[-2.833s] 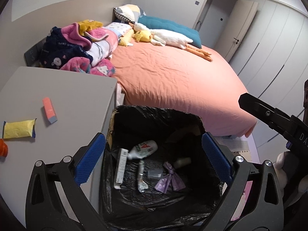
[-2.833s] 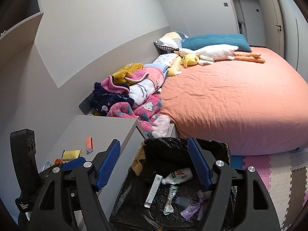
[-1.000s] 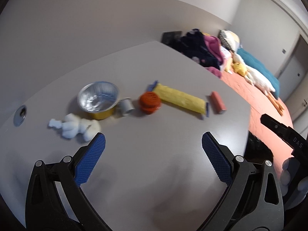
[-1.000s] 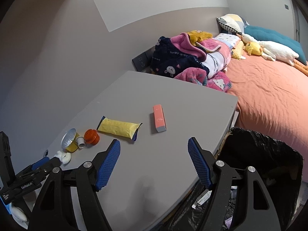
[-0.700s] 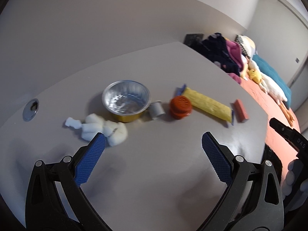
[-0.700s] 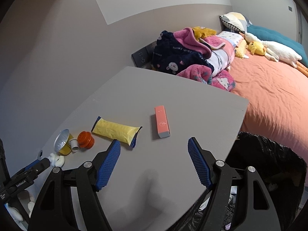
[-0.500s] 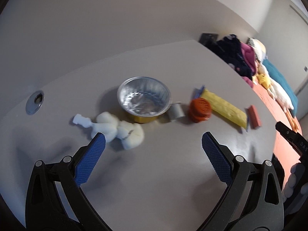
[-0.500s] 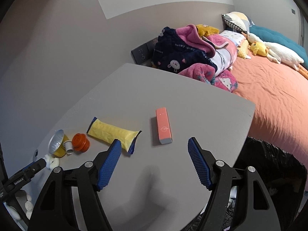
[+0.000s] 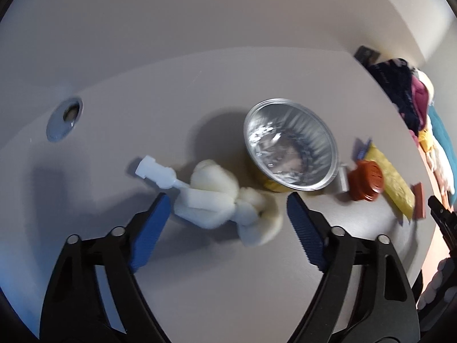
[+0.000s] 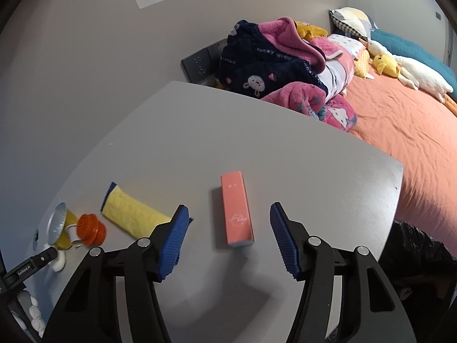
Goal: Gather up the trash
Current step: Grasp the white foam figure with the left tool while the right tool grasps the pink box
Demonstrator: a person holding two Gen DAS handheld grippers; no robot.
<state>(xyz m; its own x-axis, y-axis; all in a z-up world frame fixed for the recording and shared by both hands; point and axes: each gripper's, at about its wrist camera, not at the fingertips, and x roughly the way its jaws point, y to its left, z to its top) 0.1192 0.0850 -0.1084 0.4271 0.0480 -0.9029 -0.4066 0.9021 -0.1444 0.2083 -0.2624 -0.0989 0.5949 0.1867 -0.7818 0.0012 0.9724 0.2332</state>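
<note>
- Your right tongs, spread and just closing in, bracket the pink box on the counter; its long axis runs away from you, between the pads.
- Your left tongs, also spread and narrowing, straddle the white wad, untouched, just beside the foil cup.

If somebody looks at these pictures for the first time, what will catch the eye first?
Probably the shiny foil bowl on the grey table, with crumpled white trash lying between the open left gripper's blue fingers. In the right wrist view, a pink box lies ahead of the open right gripper, beside a yellow packet.
</note>
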